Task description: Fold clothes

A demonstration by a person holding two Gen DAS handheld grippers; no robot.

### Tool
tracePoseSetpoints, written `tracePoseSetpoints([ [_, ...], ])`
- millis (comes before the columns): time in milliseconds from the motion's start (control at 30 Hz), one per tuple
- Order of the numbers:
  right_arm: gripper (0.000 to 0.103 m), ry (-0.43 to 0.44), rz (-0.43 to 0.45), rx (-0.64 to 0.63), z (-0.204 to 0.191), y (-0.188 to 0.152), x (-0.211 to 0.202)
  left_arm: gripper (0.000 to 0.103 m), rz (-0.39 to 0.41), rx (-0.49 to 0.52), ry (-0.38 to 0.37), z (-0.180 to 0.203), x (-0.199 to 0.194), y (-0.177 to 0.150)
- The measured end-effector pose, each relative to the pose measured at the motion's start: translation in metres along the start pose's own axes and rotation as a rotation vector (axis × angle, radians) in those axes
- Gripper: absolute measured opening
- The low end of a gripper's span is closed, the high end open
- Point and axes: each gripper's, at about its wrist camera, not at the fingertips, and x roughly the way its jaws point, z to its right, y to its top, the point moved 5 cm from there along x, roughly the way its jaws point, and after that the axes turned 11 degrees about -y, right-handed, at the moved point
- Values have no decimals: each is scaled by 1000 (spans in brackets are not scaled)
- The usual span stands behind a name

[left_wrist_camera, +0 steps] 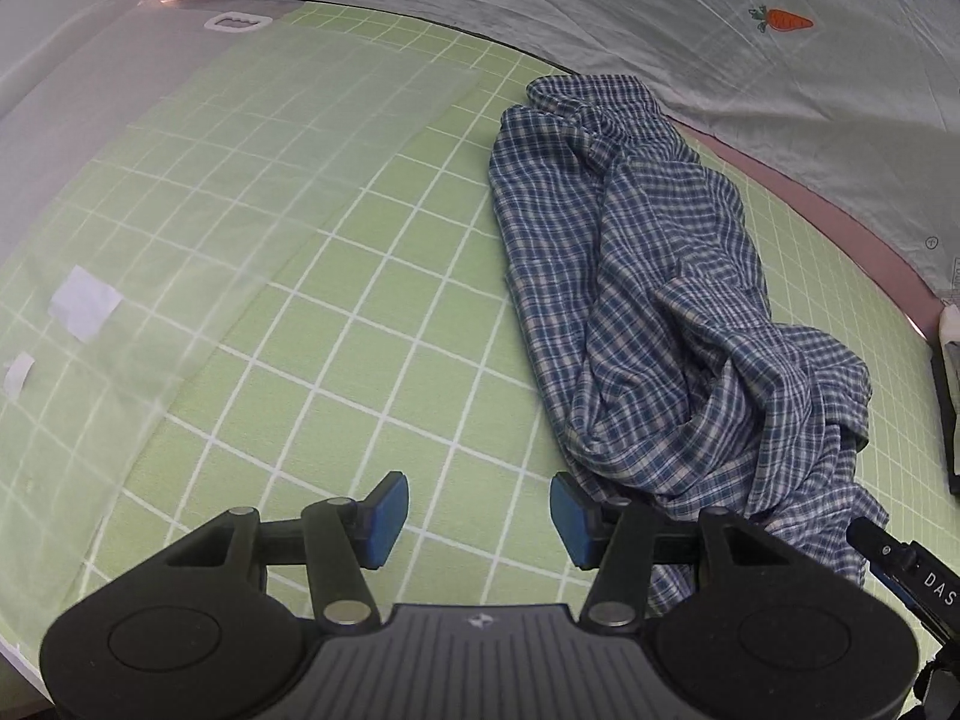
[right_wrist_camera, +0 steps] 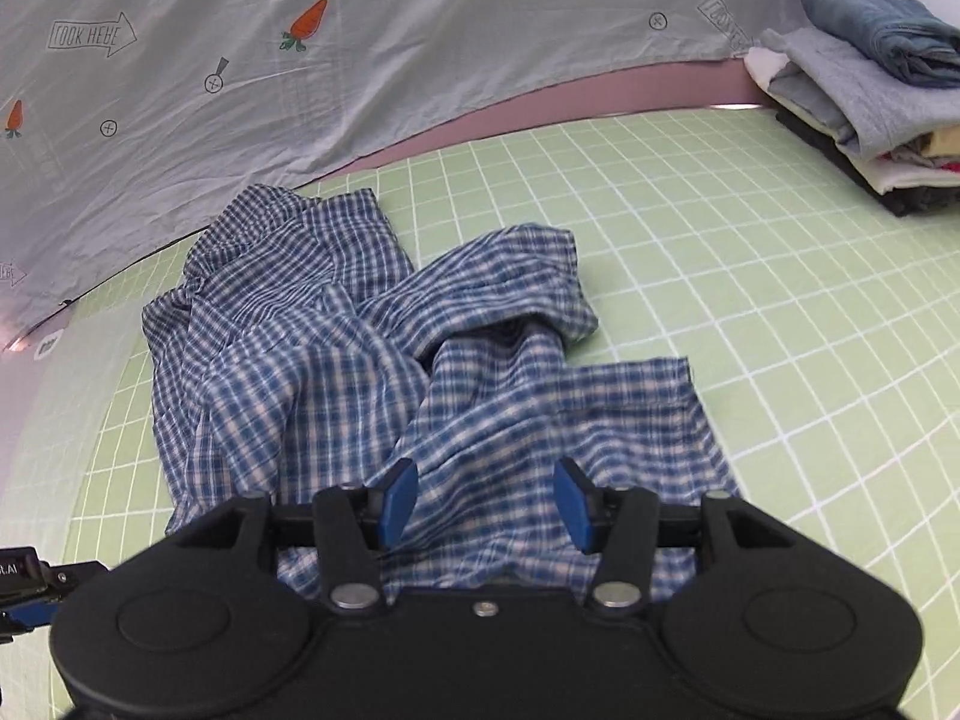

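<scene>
Green grid mat (left_wrist_camera: 372,324) covers the work surface; pale sheet with carrot prints (right_wrist_camera: 420,30) hangs as backdrop behind it.

Blue-white plaid garment (right_wrist_camera: 336,360) lies crumpled on the mat, unfolded, bunched into ridges. One flatter panel with a straight hem sits at its near-right side in the right wrist view. In the left wrist view the same garment (left_wrist_camera: 660,300) runs as a long heap down the right half of the mat, far end close to the backdrop.

Right gripper (right_wrist_camera: 485,501): jaws spread wide, blue pads either side of the near plaid fabric, hovering over it, nothing pinched.

Left gripper (left_wrist_camera: 479,519): jaws also spread, over bare mat; its right pad (left_wrist_camera: 570,516) sits just beside or at the garment's near edge, contact unclear. Nothing held.

Stack of folded clothes (right_wrist_camera: 864,96) sits at the far right of the mat, well apart from the plaid piece; denim on top, grey below.

Translucent plastic sheet (left_wrist_camera: 180,210) overlies the mat's left portion, with white tape patches (left_wrist_camera: 84,303).
</scene>
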Motion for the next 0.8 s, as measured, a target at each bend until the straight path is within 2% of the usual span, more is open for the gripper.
tracePoseSetpoints([
  [200,51,17,48,-30,15,35,15,54,9,15,-6,35,6,-4],
  [400,51,90,40,-22,14,52,36,54,-17,-13,38,34,22,4],
  [600,50,171,39,-43,-11,71,60,54,-22,-10,57,34,38,25],
  [800,44,260,-10,-105,-47,80,92,53,-59,4,53,36,66,39],
])
